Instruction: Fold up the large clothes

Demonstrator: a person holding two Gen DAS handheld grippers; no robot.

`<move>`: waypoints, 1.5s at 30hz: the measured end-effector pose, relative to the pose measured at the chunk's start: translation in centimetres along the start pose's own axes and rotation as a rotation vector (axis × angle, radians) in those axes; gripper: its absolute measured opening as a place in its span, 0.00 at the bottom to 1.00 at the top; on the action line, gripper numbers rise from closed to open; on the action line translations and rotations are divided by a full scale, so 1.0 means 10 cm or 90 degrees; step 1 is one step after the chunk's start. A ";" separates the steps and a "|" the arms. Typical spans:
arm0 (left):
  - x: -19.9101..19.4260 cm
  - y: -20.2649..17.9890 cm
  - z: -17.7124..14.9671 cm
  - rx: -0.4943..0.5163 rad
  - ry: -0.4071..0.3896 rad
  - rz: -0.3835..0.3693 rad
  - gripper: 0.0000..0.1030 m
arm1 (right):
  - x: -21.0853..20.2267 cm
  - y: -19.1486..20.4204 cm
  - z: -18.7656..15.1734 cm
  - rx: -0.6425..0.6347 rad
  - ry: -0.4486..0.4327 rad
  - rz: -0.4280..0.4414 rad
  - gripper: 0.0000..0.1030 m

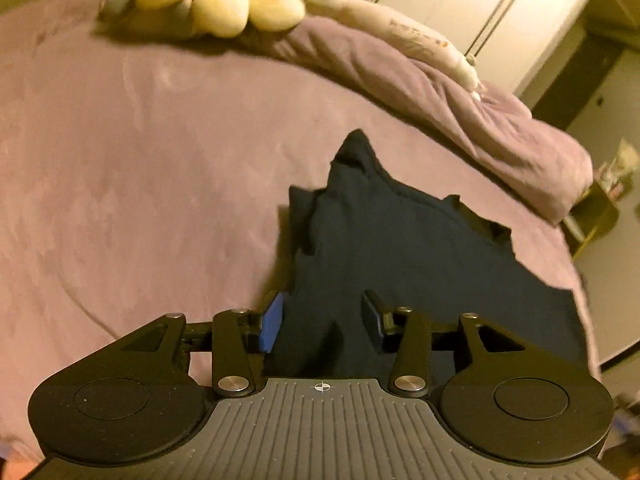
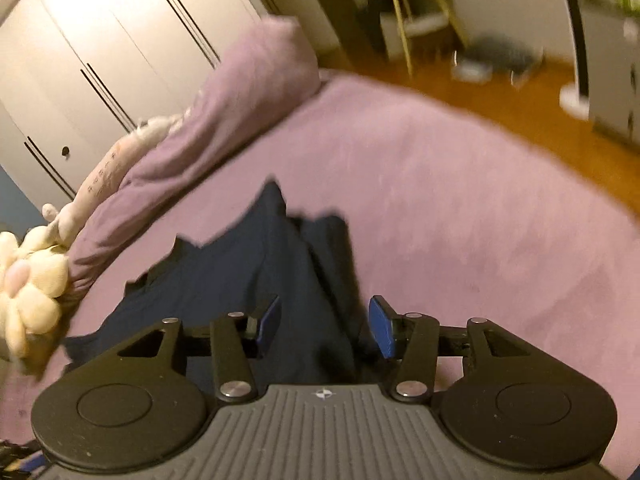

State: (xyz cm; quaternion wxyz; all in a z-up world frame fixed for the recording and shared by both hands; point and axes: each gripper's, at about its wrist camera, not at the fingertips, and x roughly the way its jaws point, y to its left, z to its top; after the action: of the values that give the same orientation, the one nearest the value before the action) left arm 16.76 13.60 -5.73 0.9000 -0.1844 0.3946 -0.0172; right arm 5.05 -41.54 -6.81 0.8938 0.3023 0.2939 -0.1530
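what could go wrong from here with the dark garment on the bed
1. The left gripper and right gripper both stand open, pads apart with only loose navy garment cloth between them, so closing now might pinch just one layer and pull the fold apart.
2. The garment's far edge looks bunched and uneven, so folding again may lock in creases.
3. The plush toy and rolled purple blanket lie close beyond it, so a wide sweep could snag them.

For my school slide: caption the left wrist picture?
Open left gripper above a dark navy garment on a purple bed.
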 end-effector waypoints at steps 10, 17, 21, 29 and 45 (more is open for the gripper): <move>0.05 -0.66 -0.04 0.089 -0.087 0.025 0.53 | 1.09 0.95 -0.12 -0.209 0.026 0.032 0.33; 0.92 -1.37 0.05 0.226 -0.133 0.078 0.62 | 1.93 1.41 -0.17 -0.302 0.032 -0.004 0.28; 1.48 -1.49 0.07 0.247 -0.148 0.139 0.65 | 2.20 1.55 -0.25 -0.330 0.034 0.001 0.28; 1.89 -0.98 -0.06 0.140 -0.156 0.139 0.69 | 2.43 1.54 -0.34 -0.348 0.009 -0.001 0.28; 0.84 -0.51 -0.52 0.135 -0.130 0.129 0.85 | 0.76 0.37 -0.50 -0.194 -0.063 -0.081 0.17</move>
State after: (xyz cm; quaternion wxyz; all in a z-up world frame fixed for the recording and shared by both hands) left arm 19.41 5.71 -13.05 0.9470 -0.0487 0.3134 0.0512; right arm 10.44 -36.24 -13.07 0.9312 0.1358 0.2878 -0.1777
